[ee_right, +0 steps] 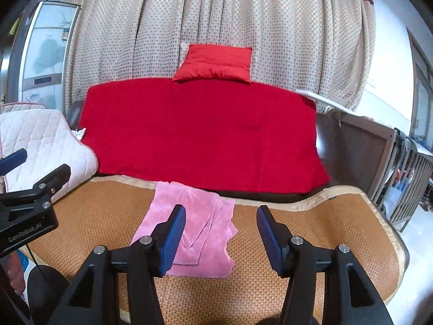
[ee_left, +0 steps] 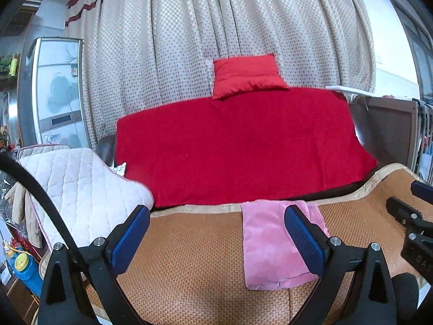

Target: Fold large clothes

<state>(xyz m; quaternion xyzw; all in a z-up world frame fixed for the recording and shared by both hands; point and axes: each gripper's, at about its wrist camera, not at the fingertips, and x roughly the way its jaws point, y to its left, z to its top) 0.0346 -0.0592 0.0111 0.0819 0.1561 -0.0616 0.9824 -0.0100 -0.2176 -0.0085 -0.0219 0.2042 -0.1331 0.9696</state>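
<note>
One pink garment (ee_right: 189, 224) in play, and it lies folded into a compact rectangle on the woven mat (ee_right: 311, 233), its far short edge right up against the mat's pale border. From the right wrist view several layers show along the garment's right side, stepped one over another (a sleeve or a hem, hard to say which). In the left wrist view the same garment (ee_left: 270, 246) reads as one smooth pink block, flat on the mat (ee_left: 189, 249).

Two grippers, and neither has hold of it. The left gripper (ee_left: 216, 233) hangs above the mat with its two blue pads spread wide, nothing between them; its right pad (ee_left: 303, 235) sits in front of the garment in the picture without pinching it. The right gripper (ee_right: 220, 233) hovers just to the garment's right with its jaws parted about halfway and empty, the two blue pads clear of the cloth. Each gripper peeks into the other's view: the right one at the right edge of the left view, the left one at the left edge of the right view.

Beyond the garment's far edge comes one big red blanket (ee_right: 200, 135) draped over a dark sofa, and behind that a single red cushion (ee_right: 216, 63) leans against the dotted beige curtain (ee_right: 216, 13). Left of the garment, off the mat, sits one white quilted pad (ee_left: 81, 189), and behind it one tall fridge (ee_left: 56, 89).
</note>
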